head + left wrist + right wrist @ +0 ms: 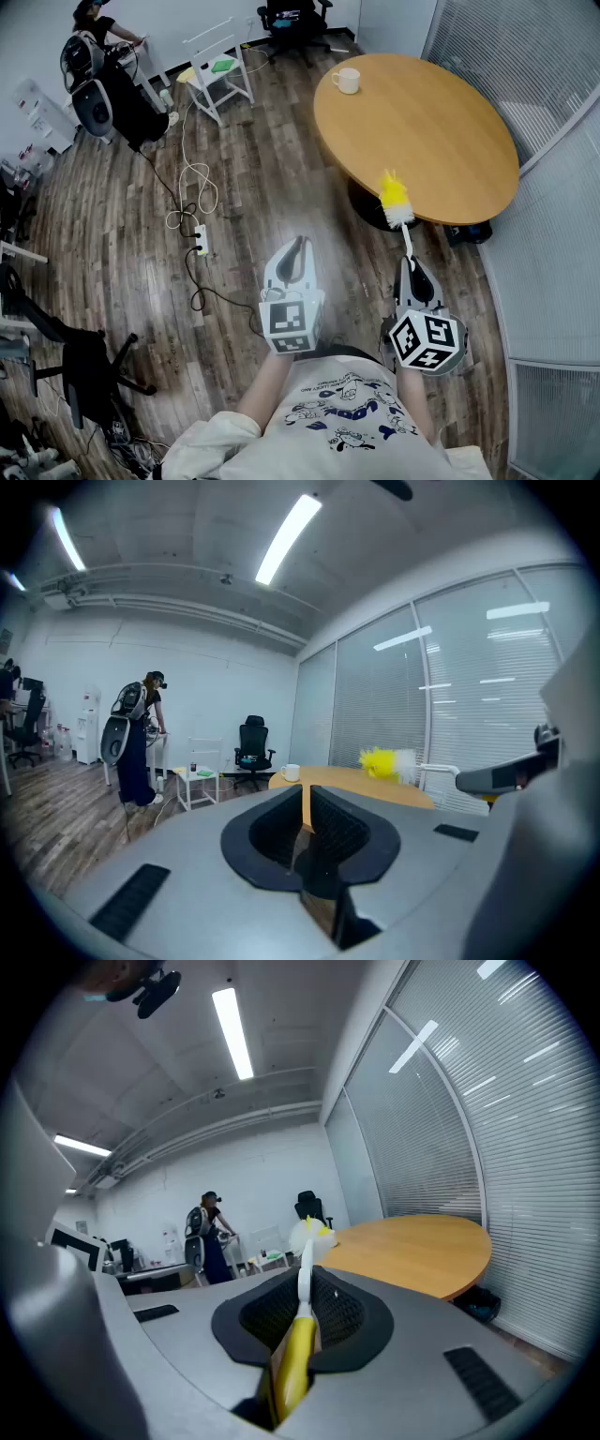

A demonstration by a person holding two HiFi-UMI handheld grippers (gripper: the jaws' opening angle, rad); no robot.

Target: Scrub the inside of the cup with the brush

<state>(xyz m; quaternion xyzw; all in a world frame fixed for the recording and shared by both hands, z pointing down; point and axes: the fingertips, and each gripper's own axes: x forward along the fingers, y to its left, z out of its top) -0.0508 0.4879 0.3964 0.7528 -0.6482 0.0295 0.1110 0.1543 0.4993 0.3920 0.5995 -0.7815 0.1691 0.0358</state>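
Observation:
A white cup (346,81) stands near the far left edge of the round wooden table (422,131). My right gripper (410,270) is shut on the brush (395,200), whose yellow and white bristle head points toward the table's near edge. In the right gripper view the yellow handle (292,1363) lies between the jaws of the gripper (305,1293), and the bristles (309,1235) stand ahead. My left gripper (294,257) hangs over the floor, shut on nothing. In the left gripper view the gripper (306,799) faces the cup (292,772), and the brush (389,763) shows to the right.
A cable and power strip (201,240) lie on the wood floor. A white stand (220,70) and a person (98,28) are far back left. A black office chair (89,375) stands near left. Glass walls with blinds (553,141) close the right side.

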